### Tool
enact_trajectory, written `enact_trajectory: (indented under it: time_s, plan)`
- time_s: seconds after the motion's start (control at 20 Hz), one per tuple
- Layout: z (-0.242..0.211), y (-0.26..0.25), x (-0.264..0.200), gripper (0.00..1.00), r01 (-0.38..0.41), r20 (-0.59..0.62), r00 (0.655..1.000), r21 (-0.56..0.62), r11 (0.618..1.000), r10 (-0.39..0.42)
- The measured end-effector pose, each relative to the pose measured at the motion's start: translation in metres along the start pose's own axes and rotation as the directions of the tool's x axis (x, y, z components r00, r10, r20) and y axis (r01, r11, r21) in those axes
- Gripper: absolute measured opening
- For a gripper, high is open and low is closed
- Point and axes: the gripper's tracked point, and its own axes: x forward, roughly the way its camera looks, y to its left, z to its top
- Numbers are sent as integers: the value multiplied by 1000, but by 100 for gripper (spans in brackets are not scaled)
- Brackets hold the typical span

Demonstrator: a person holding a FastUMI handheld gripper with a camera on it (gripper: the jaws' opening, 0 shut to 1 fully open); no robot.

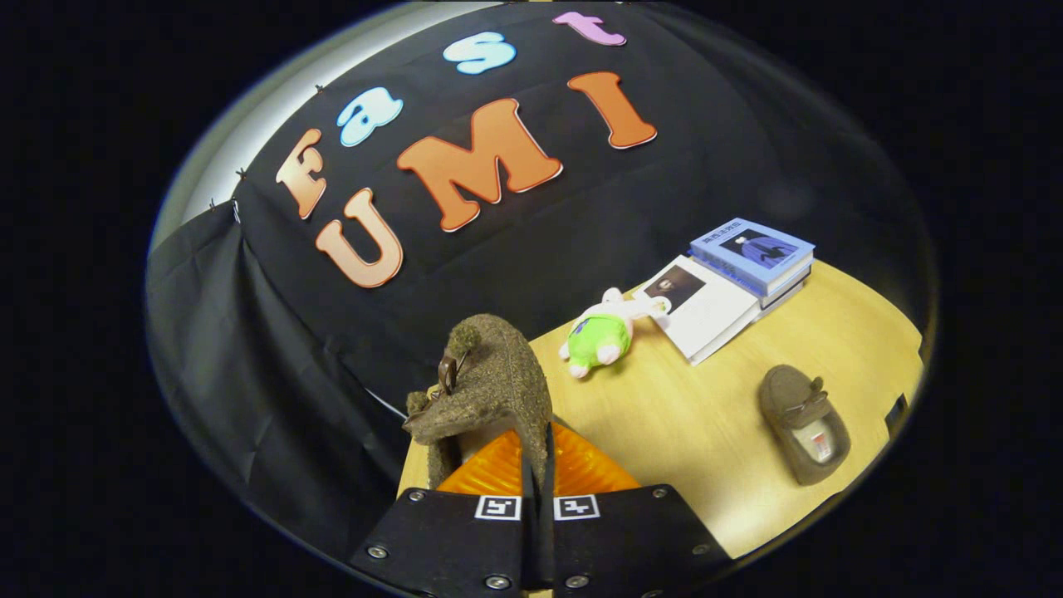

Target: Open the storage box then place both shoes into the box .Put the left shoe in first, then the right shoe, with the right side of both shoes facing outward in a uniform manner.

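Between the two fingers of the tongs (537, 473) sits a brown suede shoe (490, 378), lifted off the wooden tabletop (698, 432) and standing up on end so that its toe points away toward the black cloth wall. The fingers are drawn close together, with only a thin slit left between them, and they pinch the edge of the shoe's opening — the heel end hangs down to one side of the fingers, and the small bow on the vamp shows near the top of the raised upper. Which of the pair this shoe is cannot be told from here.

Beyond the fingers and off to the side, the second brown shoe (804, 423) lies flat on the tabletop with its sole down and its opening facing up, a pale insole label visible inside. It rests well apart from the held shoe, close to the tabletop's near edge.

Farther back, near the wall, a green and white plush toy (602, 332) lies on its side. Just beside it is a white book (702, 307) lying flat, and touching that book's far edge is a short stack of books with a blue cover on top (756, 257). The toy is between the held shoe and the books.
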Motion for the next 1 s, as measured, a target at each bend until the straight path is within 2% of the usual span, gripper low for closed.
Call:
enact_trajectory:
  time_s: [0.2,0.55,1.0]
  plan:
    - [-47,33,16,0,-20,-85,996,10,1000,21]
    - [-112,55,36,0,17,-180,984,-19,1000,-20]
    - [-151,50,61,1,103,-248,962,-65,993,-116]
